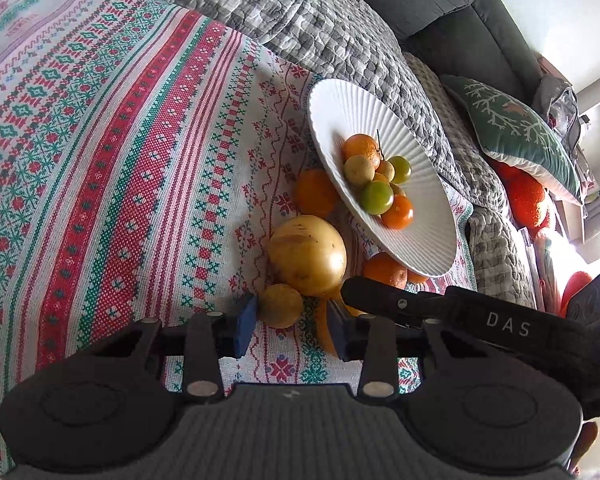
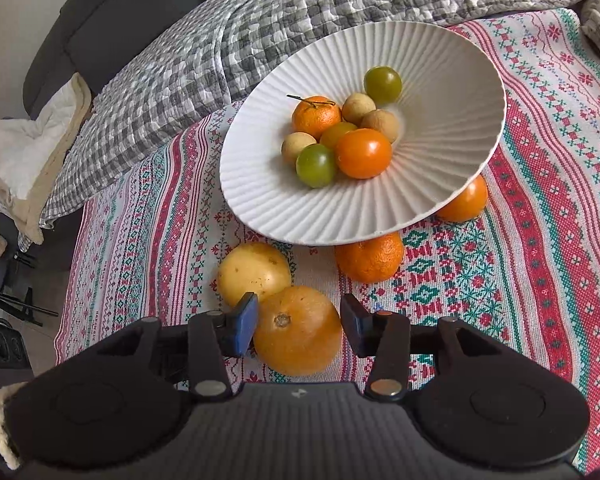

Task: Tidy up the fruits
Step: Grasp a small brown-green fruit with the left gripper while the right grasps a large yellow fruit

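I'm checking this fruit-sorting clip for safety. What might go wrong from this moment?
1. The right gripper straddles the big orange fruit with little clearance; closing off-centre may nudge the yellow fruit touching it.
2. The white ribbed plate seems propped on oranges beneath its rim, so it may tip and spill its pile.
3. The left gripper works close by; they may collide.

Plate (image 2: pixel 452 64): white ceramic, ribbed, matt sheen. Tablecloth (image 2: pixel 540 240): coarse woven cloth, cross-stitch pattern. Quilt (image 2: pixel 204 60): soft stitched gingham fabric. Tomatoes (image 2: pixel 363 153): smooth, glossy skin. Tangerine (image 2: pixel 370 258): dimpled peel. Gripper pads (image 2: pixel 244 328): blue, matt rubber-like.
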A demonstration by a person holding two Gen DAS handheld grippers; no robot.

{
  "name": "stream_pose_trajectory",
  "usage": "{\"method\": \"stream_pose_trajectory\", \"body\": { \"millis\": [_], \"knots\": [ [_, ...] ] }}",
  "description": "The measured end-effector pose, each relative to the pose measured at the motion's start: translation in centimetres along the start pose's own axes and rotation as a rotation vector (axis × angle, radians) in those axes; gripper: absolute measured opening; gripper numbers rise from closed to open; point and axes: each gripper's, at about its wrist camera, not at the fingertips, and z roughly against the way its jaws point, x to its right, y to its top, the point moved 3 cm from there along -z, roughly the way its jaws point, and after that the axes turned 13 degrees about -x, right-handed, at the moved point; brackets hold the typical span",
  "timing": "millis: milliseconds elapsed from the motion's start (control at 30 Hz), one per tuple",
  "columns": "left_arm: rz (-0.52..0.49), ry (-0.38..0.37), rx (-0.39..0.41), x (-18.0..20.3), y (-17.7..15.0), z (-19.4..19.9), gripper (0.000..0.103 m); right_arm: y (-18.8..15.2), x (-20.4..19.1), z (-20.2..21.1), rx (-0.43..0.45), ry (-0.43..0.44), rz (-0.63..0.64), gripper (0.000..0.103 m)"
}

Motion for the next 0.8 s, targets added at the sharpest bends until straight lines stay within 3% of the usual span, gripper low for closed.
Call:
{"method": "stream_pose_trajectory", "body": {
  "millis": [167,567,800],
  "knots": [
    [0.034,-0.014,-0.004,-0.2,-0.2,-0.3,0.018,-0.3,-0.1,-0.2,0.006,-0.002,-0.029,0.041],
    [0.093,-0.025,-0.009,-0.5,-0.2,0.6,0.017,-1.3,1.1,1.5,0.001,0.028,-0.08,0.04],
    [0.098,-0.044,0.063,0.5,-0.3,4.0,0.017,-1.6,1.4,4.3,0.056,0.068,-0.085,0.038]
  ]
}}
